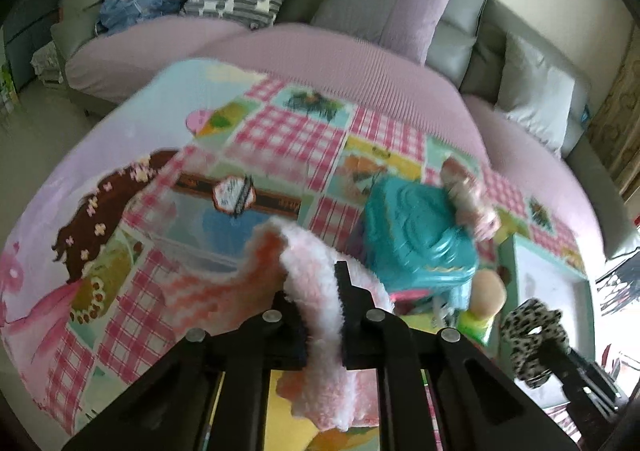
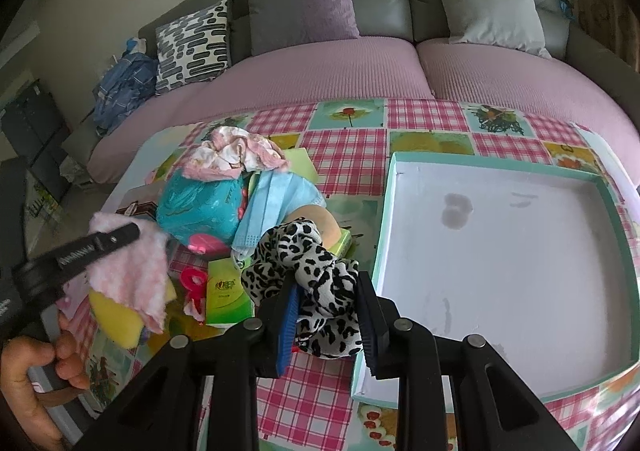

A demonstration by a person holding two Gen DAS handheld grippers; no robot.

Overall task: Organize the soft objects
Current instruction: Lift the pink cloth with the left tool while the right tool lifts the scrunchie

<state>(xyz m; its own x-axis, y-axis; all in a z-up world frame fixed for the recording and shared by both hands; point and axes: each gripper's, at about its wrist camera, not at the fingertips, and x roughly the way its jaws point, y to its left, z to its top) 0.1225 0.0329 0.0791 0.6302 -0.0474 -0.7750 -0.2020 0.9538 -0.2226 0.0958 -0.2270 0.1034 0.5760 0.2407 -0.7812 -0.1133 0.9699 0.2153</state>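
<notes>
Fluffy pink cloth [image 1: 320, 291] is clenched in my left gripper [image 1: 322, 325] above the table's pile, a leopard-print scrunchie [image 2: 316, 283] grasped in my right gripper [image 2: 326, 315] beside the empty tray [image 2: 624, 211], and either limp piece could snag or slip free.

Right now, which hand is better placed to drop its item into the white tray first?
Probably the right. The right gripper holds the leopard scrunchie right beside the tray edge. The left gripper holds the pink cloth on the far side of the pile.
</notes>
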